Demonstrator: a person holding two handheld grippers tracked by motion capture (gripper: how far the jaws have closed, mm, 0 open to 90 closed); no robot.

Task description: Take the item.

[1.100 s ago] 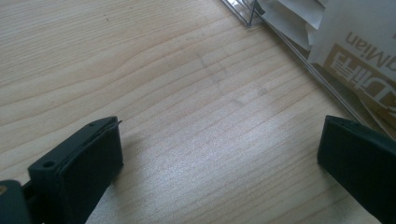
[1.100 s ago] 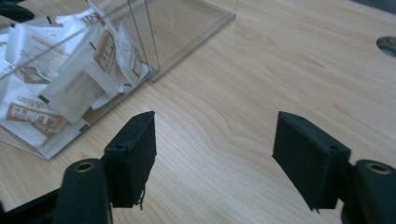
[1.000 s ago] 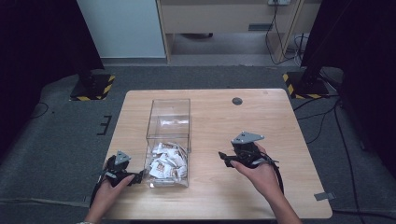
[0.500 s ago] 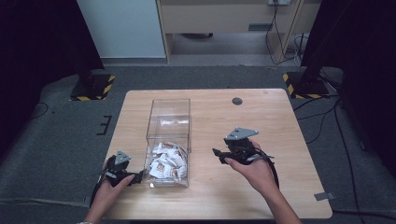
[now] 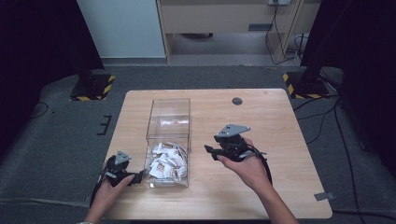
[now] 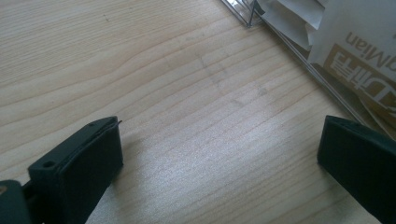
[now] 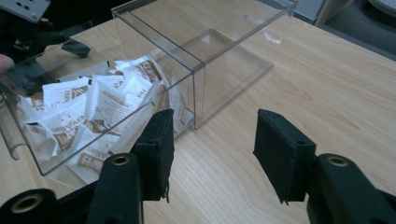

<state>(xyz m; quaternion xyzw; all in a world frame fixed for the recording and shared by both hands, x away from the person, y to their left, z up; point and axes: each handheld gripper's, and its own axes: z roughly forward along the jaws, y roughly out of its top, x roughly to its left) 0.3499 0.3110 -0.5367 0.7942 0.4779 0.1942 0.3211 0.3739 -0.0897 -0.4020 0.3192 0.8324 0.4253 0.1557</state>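
Sachets (image 5: 167,162) sit piled in the near end of a clear box (image 5: 169,122), long axis running 6 to 12 on the tabletop (image 5: 261,116).

High view: left gripper (image 5: 139,177) sits at the box's near-left corner, just beside the wall, pointing toward 3. Right gripper (image 5: 208,150) is held above the tabletop at the box's 3 o'clock, near but apart, pointing toward 9. Left is closer to the pile, but the wall is between; right looks better placed to come over the open top, my guess. Far half of the box is empty. Tabletop is bare light wood, with a dark round grommet (image 5: 237,101) at 1 o'clock. Room: grey carpet, black curtains both sides, hazard-striped stand bases at the far corners.

Left gripper view: fingers (image 6: 84,161) wide, nothing between them, wood grain below. Box wall and a printed sachet sit at 2 o'clock, the right-hand finger just beside it.

Right gripper view: fingers (image 7: 156,147) fairly wide, empty. Box lies at 11 o'clock, sachets heaped at its left end, and the other gripper shows through the wall at 10.
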